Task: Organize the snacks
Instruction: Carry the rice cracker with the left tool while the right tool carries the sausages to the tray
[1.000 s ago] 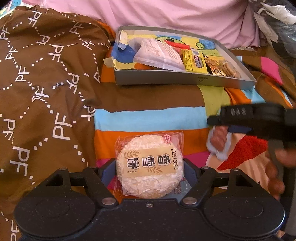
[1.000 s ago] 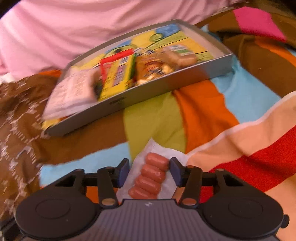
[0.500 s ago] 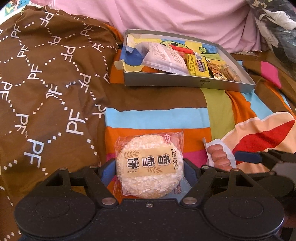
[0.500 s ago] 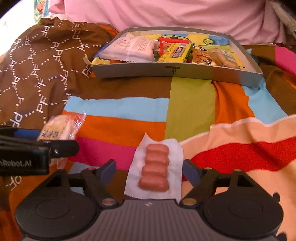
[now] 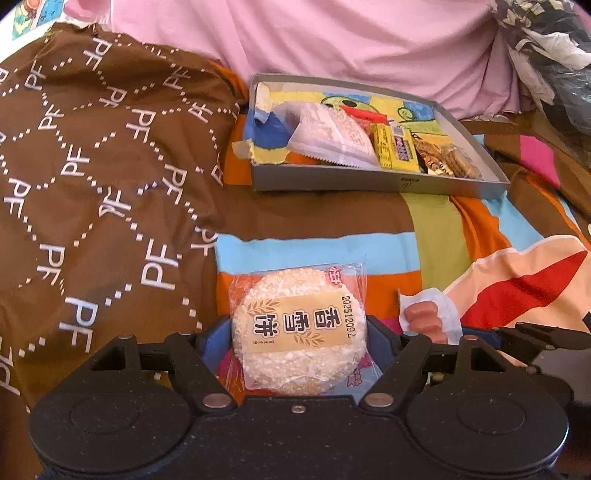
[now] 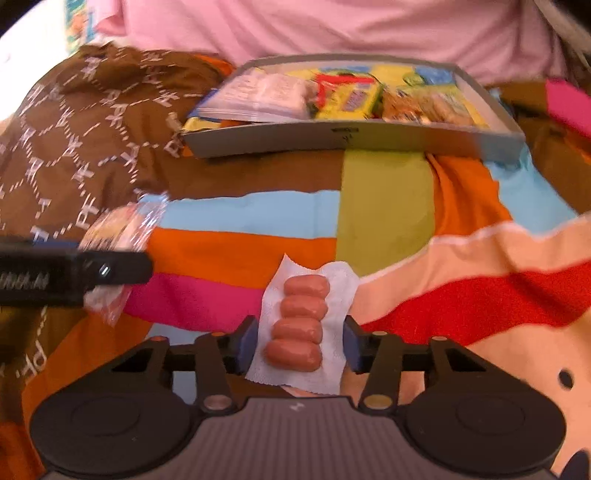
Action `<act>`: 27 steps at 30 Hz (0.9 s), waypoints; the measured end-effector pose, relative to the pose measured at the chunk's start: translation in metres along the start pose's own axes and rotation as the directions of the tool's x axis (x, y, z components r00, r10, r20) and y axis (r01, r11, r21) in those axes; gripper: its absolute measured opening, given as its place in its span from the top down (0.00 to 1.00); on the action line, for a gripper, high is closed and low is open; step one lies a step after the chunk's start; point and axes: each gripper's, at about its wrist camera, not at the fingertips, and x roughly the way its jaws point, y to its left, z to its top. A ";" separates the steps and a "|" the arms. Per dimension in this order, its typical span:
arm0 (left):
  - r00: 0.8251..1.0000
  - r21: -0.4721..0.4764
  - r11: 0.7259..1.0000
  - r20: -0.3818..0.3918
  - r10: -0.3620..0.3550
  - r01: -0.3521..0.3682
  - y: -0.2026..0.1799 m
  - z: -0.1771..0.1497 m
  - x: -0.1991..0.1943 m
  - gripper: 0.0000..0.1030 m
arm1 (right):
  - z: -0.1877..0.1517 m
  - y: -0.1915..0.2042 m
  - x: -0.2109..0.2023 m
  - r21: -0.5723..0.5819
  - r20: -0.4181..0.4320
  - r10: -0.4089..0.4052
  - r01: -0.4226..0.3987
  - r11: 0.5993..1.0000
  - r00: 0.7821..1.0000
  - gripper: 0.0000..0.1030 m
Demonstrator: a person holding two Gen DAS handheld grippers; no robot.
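Two snacks left — the box already partly filled

Left claw [image 5: 299,341] pinches the rice cake [image 5: 298,334] at lower centre; right claw [image 6: 300,345] is spread around the sausage pack [image 6: 301,328], not yet gripping — both must go to the box [image 5: 373,181] at upper centre.

The scene is a bed [image 5: 436,225] with a bright cover. The cover has big blocks of color: light blue, orange, green, pink, red, peach and brown. On the left lies a brown blanket [image 5: 103,177] with white dotted diamond lines and the letters PF all over it. It is bunched up in soft folds. Far back, a plain pink sheet [image 5: 332,40] rises like a soft wall across the whole width. In the far right corner sits a dark heap with white crinkly plastic [image 5: 550,48] on it. In the far left corner a small bit of cartoon print [image 5: 27,18] shows. The light is warm and bright.
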 end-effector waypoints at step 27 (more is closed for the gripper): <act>0.974 0.039 0.999 0.227 -0.016 0.007 -0.028 0.086 0.007 0.26 | 0.068 0.009 -0.030 -0.373 0.407 -0.121 0.286 0.883 0.905 0.49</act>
